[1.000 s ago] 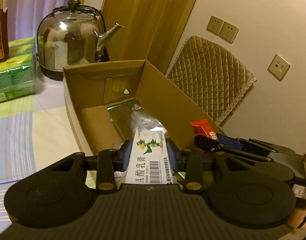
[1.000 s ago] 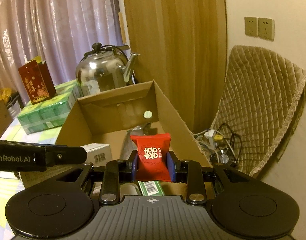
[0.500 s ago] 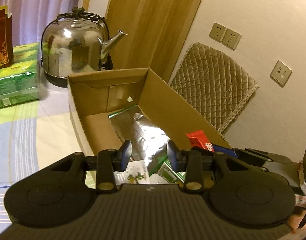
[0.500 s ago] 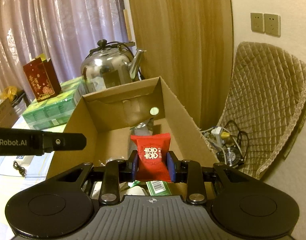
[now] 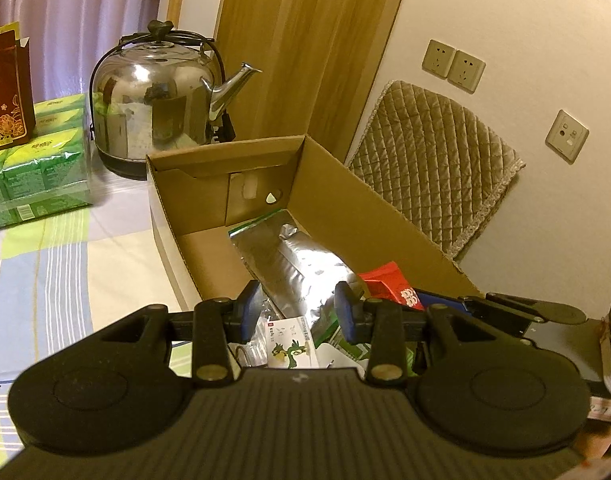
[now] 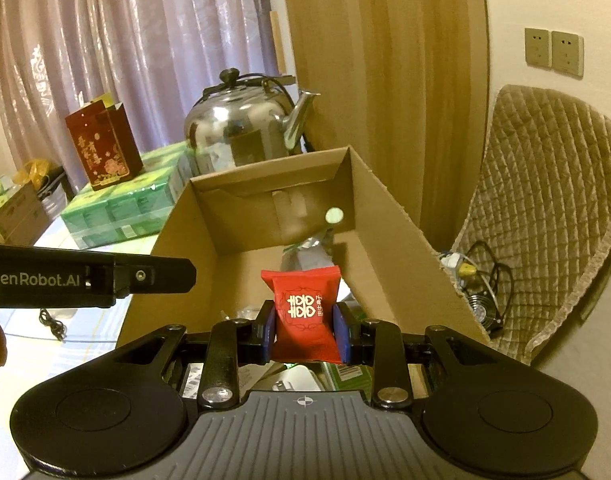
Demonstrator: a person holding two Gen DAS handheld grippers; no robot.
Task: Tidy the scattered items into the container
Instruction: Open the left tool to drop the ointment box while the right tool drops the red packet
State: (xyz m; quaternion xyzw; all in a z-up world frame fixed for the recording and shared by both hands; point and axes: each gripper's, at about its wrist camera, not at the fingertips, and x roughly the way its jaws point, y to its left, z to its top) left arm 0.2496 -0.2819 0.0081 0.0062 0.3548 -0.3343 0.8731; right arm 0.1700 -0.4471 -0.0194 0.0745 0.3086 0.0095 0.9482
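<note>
An open cardboard box (image 5: pixel 369 216) (image 6: pixel 385 240) stands on the table and holds a silver foil pouch (image 5: pixel 301 260), a white carton with a green bird print (image 5: pixel 291 346) and other packets. My left gripper (image 5: pixel 297 310) hangs open above the near end of the box, with nothing between its fingers. My right gripper (image 6: pixel 304 326) is shut on a red candy packet (image 6: pixel 305 312) with gold characters, held over the near end of the box. That red packet (image 5: pixel 389 284) and the right gripper's body show at the right of the left wrist view.
A steel kettle (image 5: pixel 161 100) (image 6: pixel 241 136) stands behind the box. Green tissue packs (image 5: pixel 33 168) with a dark red gift bag (image 6: pixel 101 152) on top lie at the left. A quilted cushion (image 6: pixel 545 208) leans on the wall at the right, with cables and a small fan (image 6: pixel 481 304) below.
My left gripper opened and dropped the white carton into the box, then rose and drew back. My right gripper, still holding the red packet, lifted slightly.
</note>
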